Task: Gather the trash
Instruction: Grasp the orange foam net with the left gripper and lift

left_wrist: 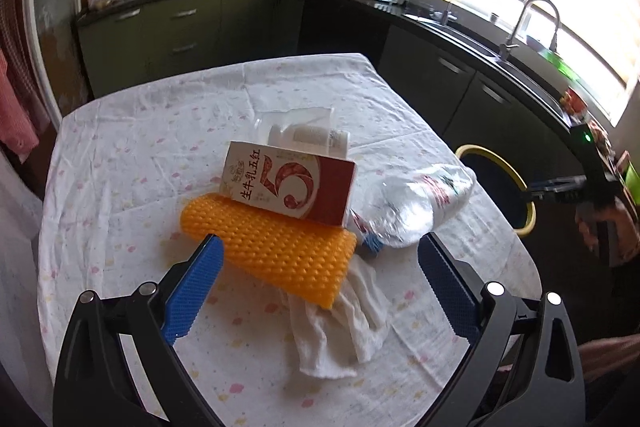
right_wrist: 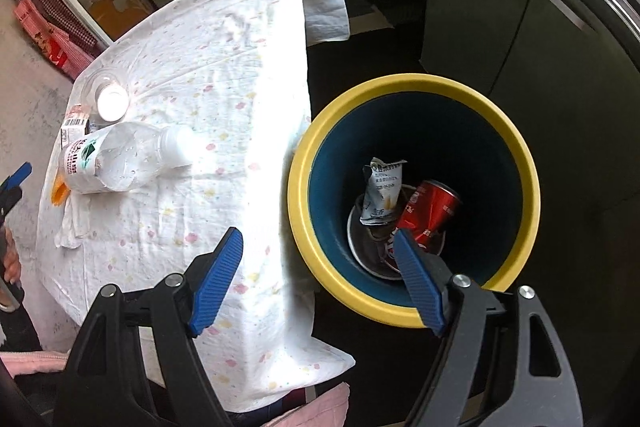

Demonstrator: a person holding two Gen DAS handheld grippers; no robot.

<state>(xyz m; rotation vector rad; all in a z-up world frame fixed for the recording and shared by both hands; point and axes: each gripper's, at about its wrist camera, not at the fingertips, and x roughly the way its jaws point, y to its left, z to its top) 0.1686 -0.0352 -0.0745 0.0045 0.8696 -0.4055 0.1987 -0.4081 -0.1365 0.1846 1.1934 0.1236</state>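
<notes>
In the left wrist view, my left gripper [left_wrist: 320, 247] is open and empty, just short of an orange foam net [left_wrist: 268, 247]. A red and white milk carton [left_wrist: 290, 183] leans on the net. A crushed clear plastic bottle [left_wrist: 416, 203] lies to its right, a white cloth [left_wrist: 344, 323] in front. In the right wrist view, my right gripper [right_wrist: 318, 239] is open and empty above the near rim of the yellow-rimmed bin [right_wrist: 412, 87]. The bin holds a red can [right_wrist: 432, 211], a crumpled wrapper [right_wrist: 380, 191] and a bowl-like container. The bottle [right_wrist: 120, 159] also shows on the table.
The table has a white speckled cloth [left_wrist: 160, 131] and stands beside the bin [left_wrist: 512, 179] on a dark floor. A clear plastic pack [left_wrist: 308, 135] lies behind the carton. Kitchen cabinets and a sink counter [left_wrist: 460, 27] run along the back and right.
</notes>
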